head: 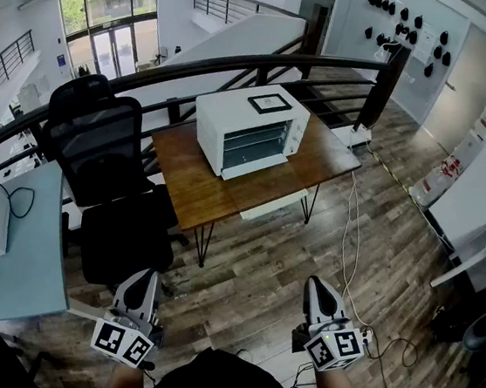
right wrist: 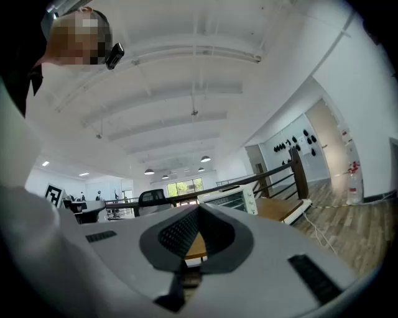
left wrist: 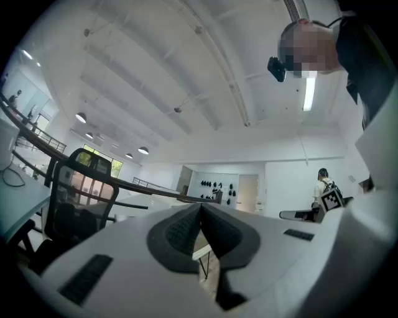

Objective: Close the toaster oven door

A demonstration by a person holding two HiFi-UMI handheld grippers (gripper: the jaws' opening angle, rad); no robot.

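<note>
- Two grippers, left point(head: 141, 280) and right point(head: 318, 287), are held low over the floor point(head: 270, 262), each with its jaws pressed together and empty.
- Both are well apart from the table point(head: 195, 192).
- Chair point(head: 106, 163) stands beside the table's left end; railing point(head: 241, 64) runs behind it.
- Cables point(head: 350, 228) trail between the right gripper and the table.
- Oven point(head: 251, 128) sits on the table, long axis along the tabletop.
- Its glass door point(head: 255, 144) stands upright, flush, facing the grippers.

Oven point(head: 249, 130) is looking plain white, table point(head: 197, 194) is showing warm brown wood, chair point(head: 106, 163) is going all black. Left gripper point(head: 142, 275) and right gripper point(head: 316, 284) are wearing black-and-white square markers; floor point(head: 306, 249) is running streaky grey-brown.
</note>
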